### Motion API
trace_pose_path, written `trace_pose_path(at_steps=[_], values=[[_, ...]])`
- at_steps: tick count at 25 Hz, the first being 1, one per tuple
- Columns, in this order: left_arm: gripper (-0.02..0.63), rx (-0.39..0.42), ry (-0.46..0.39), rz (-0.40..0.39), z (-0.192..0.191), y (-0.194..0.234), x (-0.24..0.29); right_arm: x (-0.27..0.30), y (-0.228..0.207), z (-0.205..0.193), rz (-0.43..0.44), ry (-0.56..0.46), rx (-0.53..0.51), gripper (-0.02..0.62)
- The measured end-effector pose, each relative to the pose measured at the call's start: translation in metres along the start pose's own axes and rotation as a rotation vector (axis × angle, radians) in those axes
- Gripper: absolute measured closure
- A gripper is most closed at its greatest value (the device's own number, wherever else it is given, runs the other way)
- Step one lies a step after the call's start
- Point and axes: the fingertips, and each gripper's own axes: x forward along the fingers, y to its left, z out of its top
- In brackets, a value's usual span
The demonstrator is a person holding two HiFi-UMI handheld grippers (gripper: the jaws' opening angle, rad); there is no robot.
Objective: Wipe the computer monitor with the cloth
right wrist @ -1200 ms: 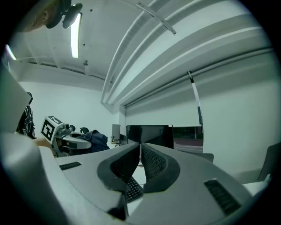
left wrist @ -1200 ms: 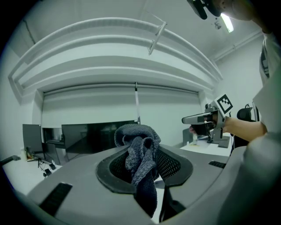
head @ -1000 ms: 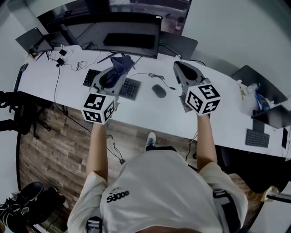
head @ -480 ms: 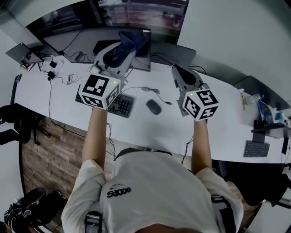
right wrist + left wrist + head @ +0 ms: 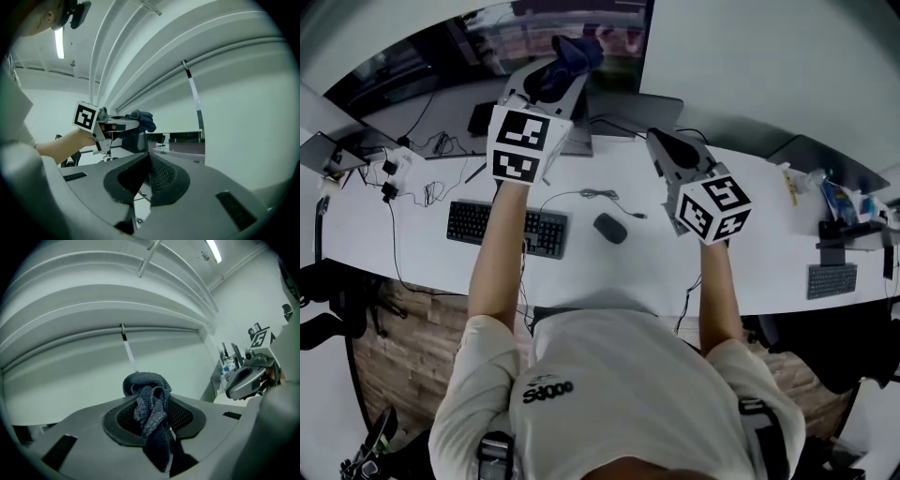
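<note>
The dark monitor (image 5: 478,56) stands at the back of the white desk (image 5: 637,272). My left gripper (image 5: 561,73) is raised in front of the screen, shut on a dark blue cloth (image 5: 578,52). Whether the cloth touches the screen I cannot tell. In the left gripper view the cloth (image 5: 151,404) is bunched between the jaws and hangs down over them. My right gripper (image 5: 667,142) hovers above the desk right of the monitor, shut with nothing in it (image 5: 146,174). From the right gripper view the left gripper (image 5: 117,124) and the cloth (image 5: 143,120) show at the left.
A black keyboard (image 5: 506,228) and a mouse (image 5: 609,228) lie on the desk below the grippers. Cables and plugs (image 5: 408,159) spread at the left. A second keyboard (image 5: 831,280) and small bottles (image 5: 825,187) sit at the far right.
My left gripper rose from above the keyboard up to the monitor, carrying the cloth. The right gripper stayed in much the same place. The head view tipped further up.
</note>
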Motion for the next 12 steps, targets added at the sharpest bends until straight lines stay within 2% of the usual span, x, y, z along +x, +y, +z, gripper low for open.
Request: trace_pose_path(at_steps=[5,9,12], values=[[0.471,0.021,0.035,-0.045,-0.014,0.006,0.011,0.006,0.005,0.016,-0.085,-0.046,0.006,0.591],[0.472,0.027,0.048,-0.08,-0.019,0.012,0.011,0.014,0.018,0.018,-0.1,-0.044,-0.012,0.591],[0.472,0.015,0.048,-0.096,-0.021,0.017,0.009,0.014,0.026,0.022,-0.073,-0.087,0.102,0.591]])
